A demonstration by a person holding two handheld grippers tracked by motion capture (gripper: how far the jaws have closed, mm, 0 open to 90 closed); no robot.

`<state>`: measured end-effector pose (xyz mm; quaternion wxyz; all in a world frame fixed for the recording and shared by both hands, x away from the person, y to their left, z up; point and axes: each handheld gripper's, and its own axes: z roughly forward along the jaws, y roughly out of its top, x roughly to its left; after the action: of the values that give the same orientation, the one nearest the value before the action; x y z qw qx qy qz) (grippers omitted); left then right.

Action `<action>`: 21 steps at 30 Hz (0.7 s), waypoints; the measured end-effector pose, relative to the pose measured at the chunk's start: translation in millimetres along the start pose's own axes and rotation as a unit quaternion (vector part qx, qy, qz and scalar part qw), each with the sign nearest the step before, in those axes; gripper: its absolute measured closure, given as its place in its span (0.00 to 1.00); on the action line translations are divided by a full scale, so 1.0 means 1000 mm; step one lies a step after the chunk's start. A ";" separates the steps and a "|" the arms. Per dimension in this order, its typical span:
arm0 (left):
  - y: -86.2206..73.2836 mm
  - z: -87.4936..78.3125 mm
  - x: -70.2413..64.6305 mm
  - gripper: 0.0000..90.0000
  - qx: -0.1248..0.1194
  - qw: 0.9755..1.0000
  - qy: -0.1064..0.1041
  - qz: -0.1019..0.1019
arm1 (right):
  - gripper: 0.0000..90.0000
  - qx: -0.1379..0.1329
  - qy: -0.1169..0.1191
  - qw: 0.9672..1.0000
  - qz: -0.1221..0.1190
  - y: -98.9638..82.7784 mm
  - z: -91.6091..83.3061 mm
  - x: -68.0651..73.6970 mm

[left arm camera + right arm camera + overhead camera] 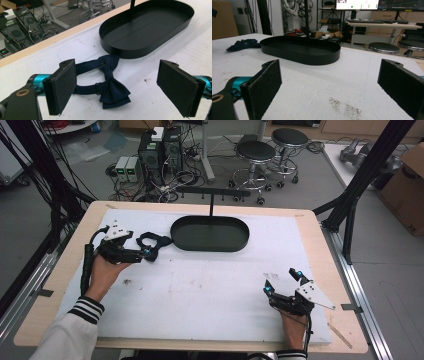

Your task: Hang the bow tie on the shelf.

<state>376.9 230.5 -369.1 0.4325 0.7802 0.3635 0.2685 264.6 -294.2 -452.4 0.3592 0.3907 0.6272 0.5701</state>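
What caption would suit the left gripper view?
Open left gripper poised over a navy bow tie beside a black oval tray.

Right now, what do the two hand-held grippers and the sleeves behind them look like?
Both are black frames with teal joints. The left hand-held gripper and the right hand-held gripper each carry a grey three-cornered plate on top, flat black padded jaws, and a black cable trailing back. The sleeves are white, with black-and-white striped cuffs.
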 end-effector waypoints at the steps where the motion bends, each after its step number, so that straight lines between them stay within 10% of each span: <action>1: 0.001 0.002 -0.001 0.18 0.004 1.000 0.001 0.001 | 0.05 0.000 0.000 1.000 0.000 0.000 0.000 0.000; 21: 0.011 0.058 -0.002 0.20 0.105 0.993 0.000 0.047 | 0.05 0.000 0.000 1.000 0.002 0.000 0.000 0.000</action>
<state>421.7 196.8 -388.1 0.3351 0.8373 0.3530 0.2489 264.5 -294.1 -452.4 0.3580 0.3922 0.6261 0.5709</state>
